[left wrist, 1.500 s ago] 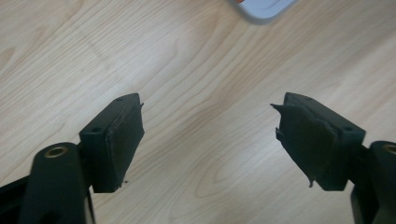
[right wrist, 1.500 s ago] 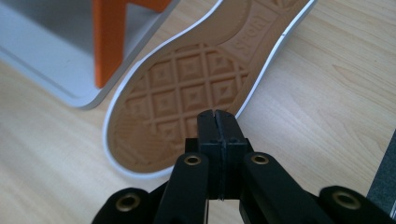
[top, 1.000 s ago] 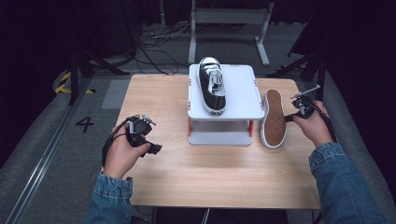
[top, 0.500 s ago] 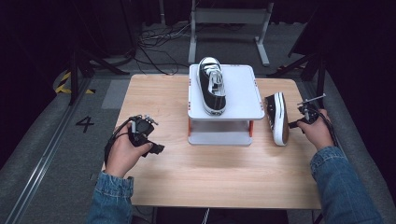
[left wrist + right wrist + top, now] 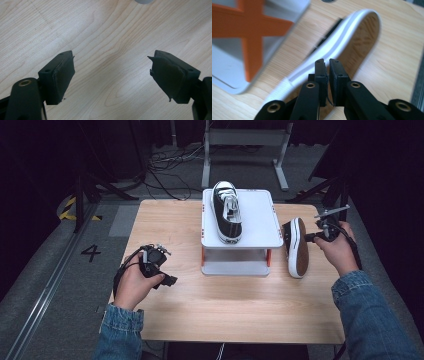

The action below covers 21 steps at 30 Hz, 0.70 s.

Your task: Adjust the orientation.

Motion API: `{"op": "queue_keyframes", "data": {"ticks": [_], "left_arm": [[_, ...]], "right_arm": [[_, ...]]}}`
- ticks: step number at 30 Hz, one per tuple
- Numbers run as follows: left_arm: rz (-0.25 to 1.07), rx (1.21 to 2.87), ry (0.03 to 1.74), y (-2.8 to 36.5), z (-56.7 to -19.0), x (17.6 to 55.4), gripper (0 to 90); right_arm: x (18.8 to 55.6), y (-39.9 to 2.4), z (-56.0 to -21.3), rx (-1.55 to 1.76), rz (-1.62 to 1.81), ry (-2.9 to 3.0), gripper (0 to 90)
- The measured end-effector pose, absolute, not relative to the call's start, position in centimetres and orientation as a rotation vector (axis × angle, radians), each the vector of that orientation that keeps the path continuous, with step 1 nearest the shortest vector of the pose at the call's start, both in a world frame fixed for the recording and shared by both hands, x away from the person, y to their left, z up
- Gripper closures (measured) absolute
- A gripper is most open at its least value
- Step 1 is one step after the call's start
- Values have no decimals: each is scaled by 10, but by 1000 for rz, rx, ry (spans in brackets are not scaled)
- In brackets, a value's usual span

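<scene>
Overhead, a pale wooden table (image 5: 235, 310) is carrying a white two-tier stand (image 5: 255, 217) with orange corner posts. A black canvas sneaker (image 5: 227, 212) with white laces and toe cap is sitting on the stand's top shelf, toe pointing away. A second sneaker (image 5: 295, 245) is tipping on its side just right of the stand, its tan sole facing right. The right gripper (image 5: 312, 237) is reaching toward that sole, held by a hand in a denim sleeve. The left gripper (image 5: 167, 281) is resting low over bare wood, well apart from the stand, with open tabletop all around it. Dark floor and cables are lying beyond the far edge.

Along the left gripper (image 5: 111, 72), the black jaws are spreading wide, their rubbery pads worn and ragged, nothing between them, smooth wood grain beneath.

Along the right gripper (image 5: 328, 67), the jaws are pressing nearly together with only a thin slit between, nothing visibly caught; the second sneaker's (image 5: 364, 32) white rubber rim and brown textured sole are curving just ahead. The stand's (image 5: 227, 70) orange cross-brace is looming blurred at left.
</scene>
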<state>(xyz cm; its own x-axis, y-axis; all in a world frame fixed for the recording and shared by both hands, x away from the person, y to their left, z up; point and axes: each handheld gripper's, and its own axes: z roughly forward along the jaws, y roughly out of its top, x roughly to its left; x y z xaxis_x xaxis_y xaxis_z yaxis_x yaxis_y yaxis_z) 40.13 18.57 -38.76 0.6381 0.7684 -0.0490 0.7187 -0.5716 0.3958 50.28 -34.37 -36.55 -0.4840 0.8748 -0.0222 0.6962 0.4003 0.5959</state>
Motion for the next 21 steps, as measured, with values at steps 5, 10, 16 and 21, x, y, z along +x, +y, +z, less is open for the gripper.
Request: {"op": "queue_keyframes", "data": {"ticks": [5, 10, 16, 21], "left_arm": [[175, 2483, 1177, 186, -389, 401, 195], [166, 2489, 1183, 188, -391, 401, 193], [168, 2485, 1178, 188, -390, 399, 194], [165, 2502, 1176, 186, -392, 400, 193]], "right_arm": [[510, -320, -376, 1328, 712, 2393, 874], [513, -322, -385, 1353, 692, 2401, 896], [510, -341, -379, 1376, 666, 2331, 900], [505, -368, -375, 1455, 670, 2274, 900]]}}
